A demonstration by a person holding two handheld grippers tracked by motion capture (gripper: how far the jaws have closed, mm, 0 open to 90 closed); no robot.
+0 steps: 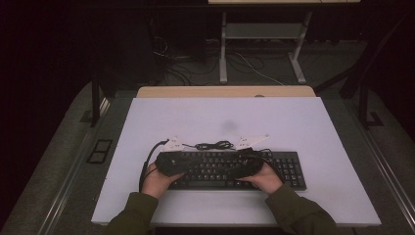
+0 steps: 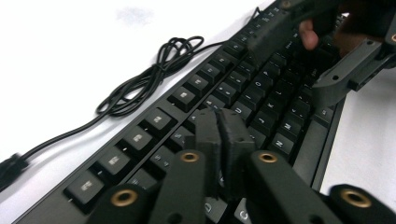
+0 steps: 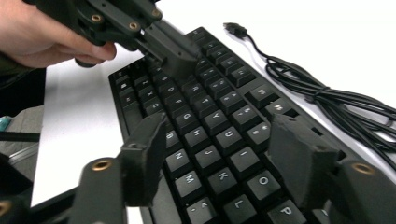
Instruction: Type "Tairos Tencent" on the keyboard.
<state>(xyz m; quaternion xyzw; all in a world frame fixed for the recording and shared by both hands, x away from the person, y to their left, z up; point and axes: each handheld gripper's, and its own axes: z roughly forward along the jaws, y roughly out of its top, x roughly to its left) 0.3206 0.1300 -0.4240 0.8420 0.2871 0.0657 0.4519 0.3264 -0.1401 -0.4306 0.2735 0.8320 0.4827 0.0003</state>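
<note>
White table [image 1: 313,127] in a dim room, black keyboard [image 1: 288,169] lying flat under both tools: left gripper [image 2: 219,130] pinched shut, nothing held, tips over mid keys; right gripper [image 3: 219,154] spread wide above J/K keys, cable [image 2: 140,88] coiled beyond; key-pressing apparently underway, completion undeterminable.

I observe a white tabletop [image 1: 293,127] carrying a black keyboard [image 1: 288,169] near its front edge, its bundled black cable [image 1: 214,145] lying just behind it.
</note>
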